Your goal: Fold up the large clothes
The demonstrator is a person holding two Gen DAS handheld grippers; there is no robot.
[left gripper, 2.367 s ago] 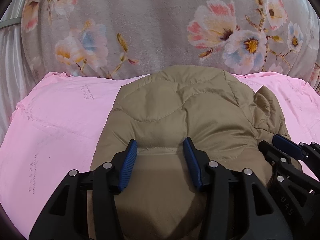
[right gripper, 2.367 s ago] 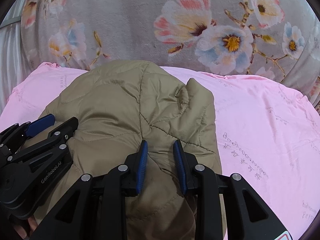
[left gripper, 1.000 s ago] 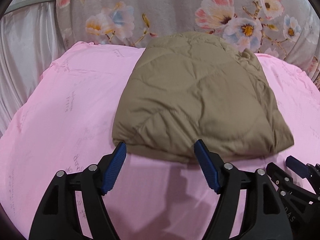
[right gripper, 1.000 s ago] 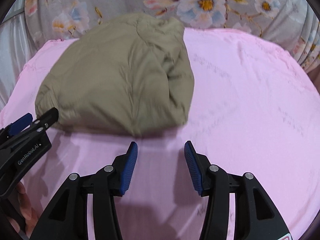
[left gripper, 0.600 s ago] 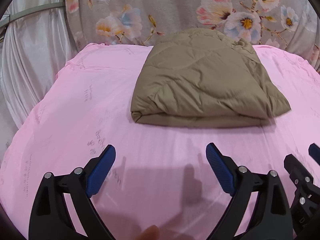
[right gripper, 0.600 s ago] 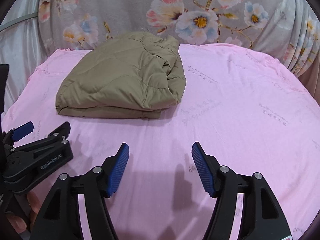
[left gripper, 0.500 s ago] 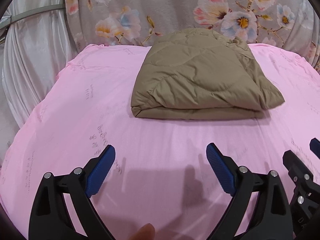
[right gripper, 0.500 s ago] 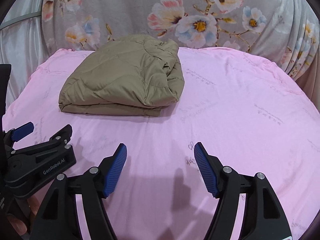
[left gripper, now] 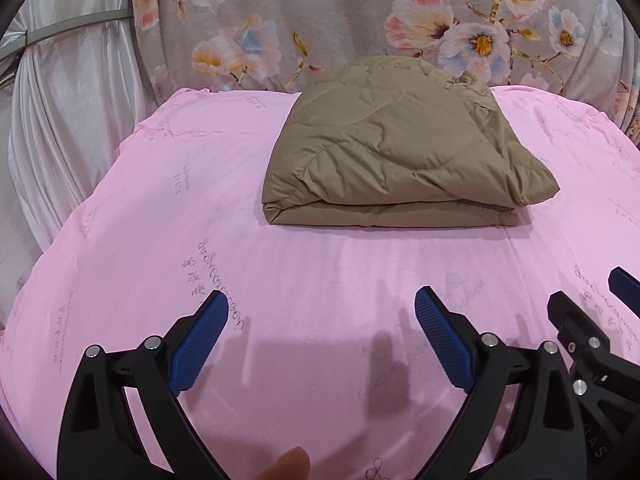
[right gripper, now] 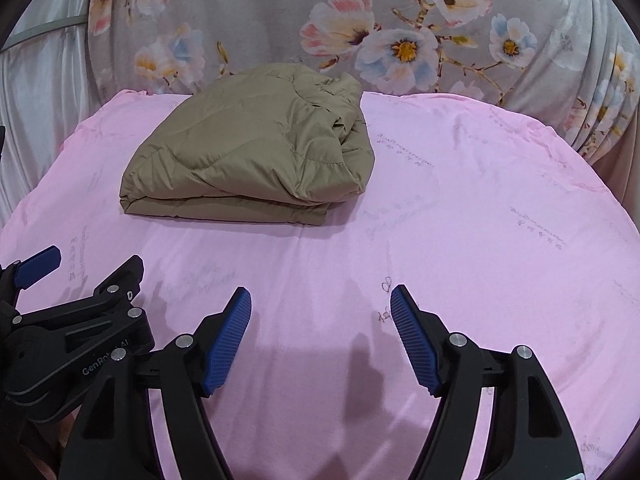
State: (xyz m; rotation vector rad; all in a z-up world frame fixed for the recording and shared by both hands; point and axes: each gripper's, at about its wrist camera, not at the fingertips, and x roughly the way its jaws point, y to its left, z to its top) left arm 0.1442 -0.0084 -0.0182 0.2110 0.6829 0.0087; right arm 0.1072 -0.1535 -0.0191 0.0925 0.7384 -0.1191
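- Folded tan quilted jacket [left gripper: 400, 148] lies on the pink sheet [left gripper: 160, 216];
- left gripper [left gripper: 321, 340] and right gripper [right gripper: 320, 336] spread wide, empty, well apart from it.

Ahead of the spread jaws of the left gripper [left gripper: 322, 312] lay bare pink sheet [left gripper: 160, 240], open up to the folded khaki jacket [left gripper: 396, 148], which blocked the far middle. The right gripper [right gripper: 320, 312], jaws also wide, had open sheet ahead and to its right. The floral curtain [right gripper: 280, 20] closed off the far side, white drapery [left gripper: 60, 120] the left.
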